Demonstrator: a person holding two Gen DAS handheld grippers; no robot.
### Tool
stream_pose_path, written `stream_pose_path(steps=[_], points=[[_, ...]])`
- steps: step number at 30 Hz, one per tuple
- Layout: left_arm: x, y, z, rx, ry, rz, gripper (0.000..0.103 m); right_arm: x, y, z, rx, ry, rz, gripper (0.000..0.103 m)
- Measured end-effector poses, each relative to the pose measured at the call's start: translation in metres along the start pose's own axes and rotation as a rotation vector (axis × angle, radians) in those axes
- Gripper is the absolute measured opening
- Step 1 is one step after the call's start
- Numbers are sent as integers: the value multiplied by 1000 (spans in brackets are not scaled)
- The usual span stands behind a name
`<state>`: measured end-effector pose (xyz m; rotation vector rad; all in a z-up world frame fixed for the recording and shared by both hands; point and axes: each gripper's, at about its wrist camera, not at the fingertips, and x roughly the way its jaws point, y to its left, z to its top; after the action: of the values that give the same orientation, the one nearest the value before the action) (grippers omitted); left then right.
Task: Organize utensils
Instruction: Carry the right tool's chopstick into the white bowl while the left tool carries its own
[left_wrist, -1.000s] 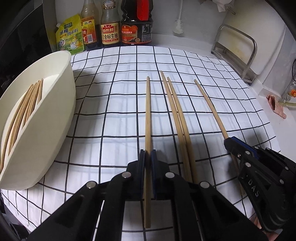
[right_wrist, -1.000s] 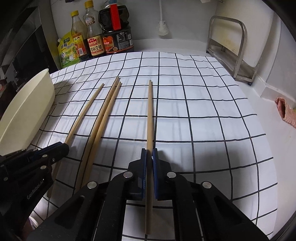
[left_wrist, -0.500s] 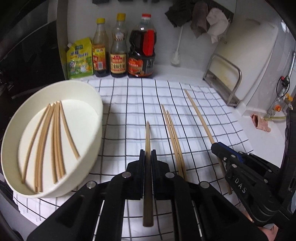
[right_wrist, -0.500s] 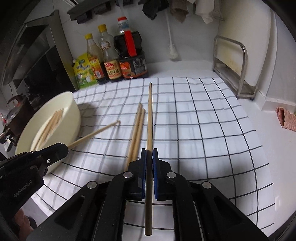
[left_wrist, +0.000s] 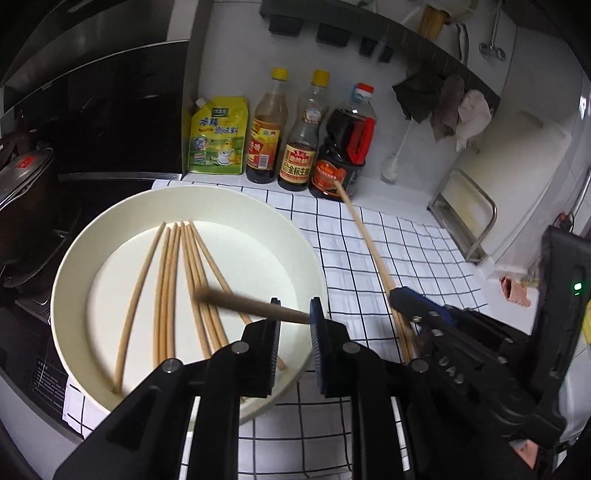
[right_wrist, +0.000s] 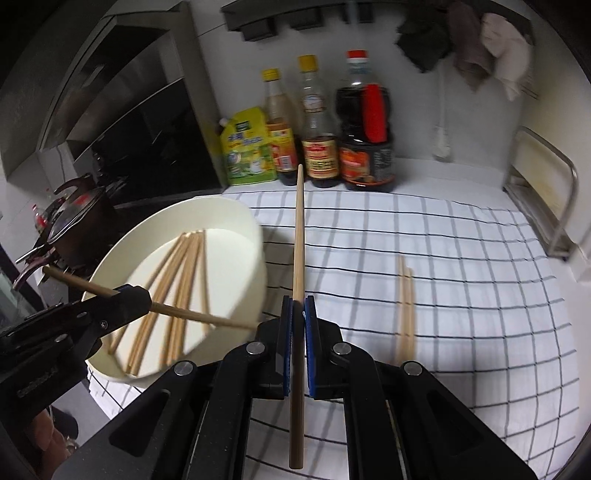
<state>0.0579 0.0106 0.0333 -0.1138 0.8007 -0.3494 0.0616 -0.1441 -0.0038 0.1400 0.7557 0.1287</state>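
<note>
My left gripper (left_wrist: 293, 317) has its jaws apart, its chopstick (left_wrist: 251, 305) blurred above the white bowl (left_wrist: 70, 266) at the counter's left edge, so I should bring the right gripper (right_wrist: 298, 317), clamped on another chopstick (right_wrist: 298, 251), over the bowl before releasing low.

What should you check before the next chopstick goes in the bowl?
1. Right gripper shut on held chopstick: ok.
2. Left gripper fingers apart: ok.
3. Loose chopstick settled in the bowl: cannot tell, blurred.
4. Held chopstick aimed at the bowl: not ok, it points towards the bottles.
5. Cloth cleared: not ok, two chopsticks lie there.
</note>
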Motion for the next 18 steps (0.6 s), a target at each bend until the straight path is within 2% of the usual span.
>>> stream_pose_path(steps=[4,7,12,18], points=[[-6,18,10,-21,-23,-29,14,10,18,8,-15,9,15,6],[-9,32,19,-39,-43,-34,9,14,27,13,-28,13,19,6],[-3,56,35,-69,-61,-9,7,22,42,19,-48,22,29,6],[18,80,46,-87,-34,28,7,37,61,24,-62,42,57,6]])
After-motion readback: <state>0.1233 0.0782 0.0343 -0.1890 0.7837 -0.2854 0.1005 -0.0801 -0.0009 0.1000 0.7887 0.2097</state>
